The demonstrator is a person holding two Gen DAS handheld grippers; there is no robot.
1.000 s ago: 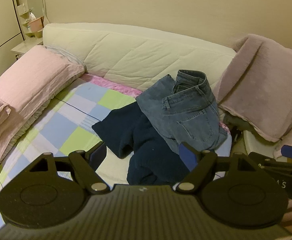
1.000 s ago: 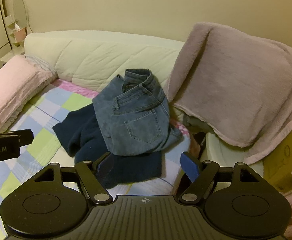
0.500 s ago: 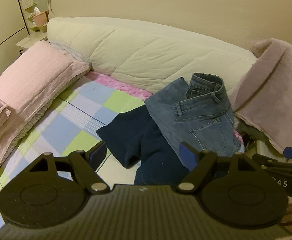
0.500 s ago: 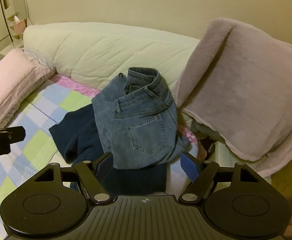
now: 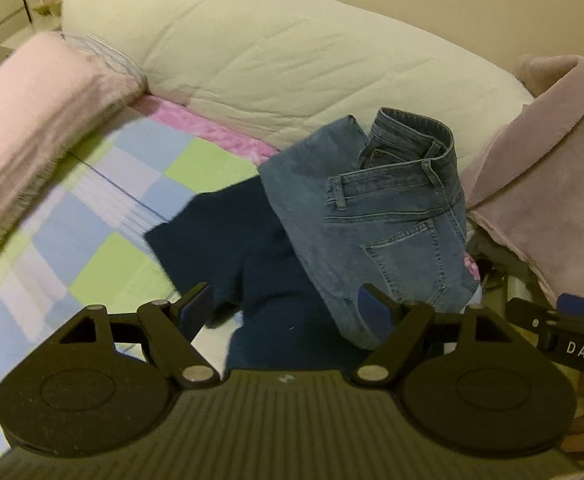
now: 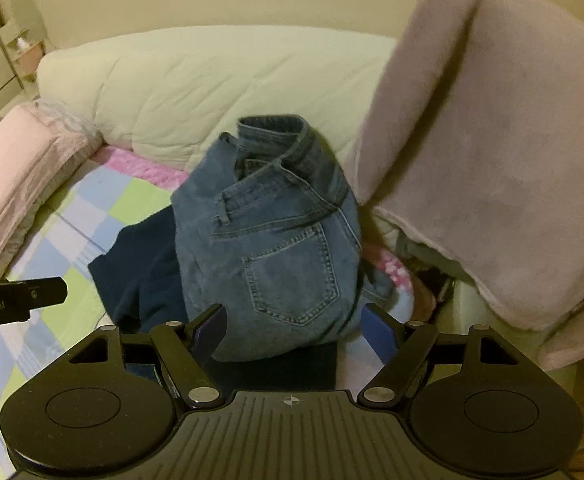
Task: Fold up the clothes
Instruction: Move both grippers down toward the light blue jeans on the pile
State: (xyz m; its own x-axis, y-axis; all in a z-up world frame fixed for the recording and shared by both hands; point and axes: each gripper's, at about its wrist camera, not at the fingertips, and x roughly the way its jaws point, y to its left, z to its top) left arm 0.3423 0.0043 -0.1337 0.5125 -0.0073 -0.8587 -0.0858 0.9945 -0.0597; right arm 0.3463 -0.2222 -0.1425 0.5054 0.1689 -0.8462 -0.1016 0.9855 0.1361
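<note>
Checkered bed, navy garment under jeans, pink pillow

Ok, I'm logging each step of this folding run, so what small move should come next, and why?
Probably ease the right tongs forward and down onto the near lower edge of the jeans. Both the right and the left tongs are open and hold nothing, and the jeans lie crumpled on top of the dark blue garment, so they likely need lifting off first.
</note>
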